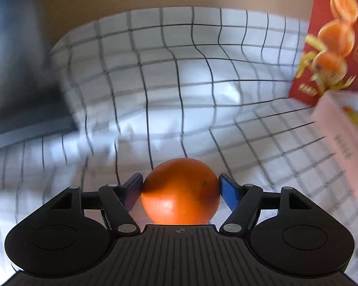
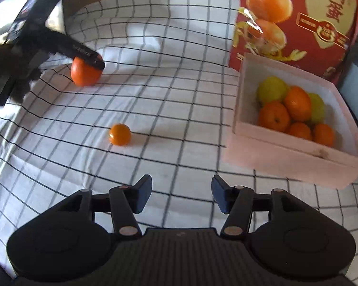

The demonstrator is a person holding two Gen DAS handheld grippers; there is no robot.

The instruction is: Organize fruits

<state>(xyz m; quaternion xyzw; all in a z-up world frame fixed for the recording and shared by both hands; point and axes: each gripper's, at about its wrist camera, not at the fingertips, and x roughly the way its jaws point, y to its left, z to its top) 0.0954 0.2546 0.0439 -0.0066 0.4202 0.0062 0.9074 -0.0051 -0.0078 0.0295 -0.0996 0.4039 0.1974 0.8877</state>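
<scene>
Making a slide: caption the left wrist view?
Left gripper clasps a round orange fruit above white checked cloth.

Orange (image 1: 180, 190) between blue fingers (image 1: 229, 191)

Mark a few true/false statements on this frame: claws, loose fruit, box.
1. The left claw has the large orange between its pads. True.
2. The right claw is gripping a fruit. False: it is open, with nothing between its pads.
3. The pink box is empty. False: it holds several orange and yellow-green fruits.
4. A small orange lies loose on the checked cloth, outside the box. True.
</scene>
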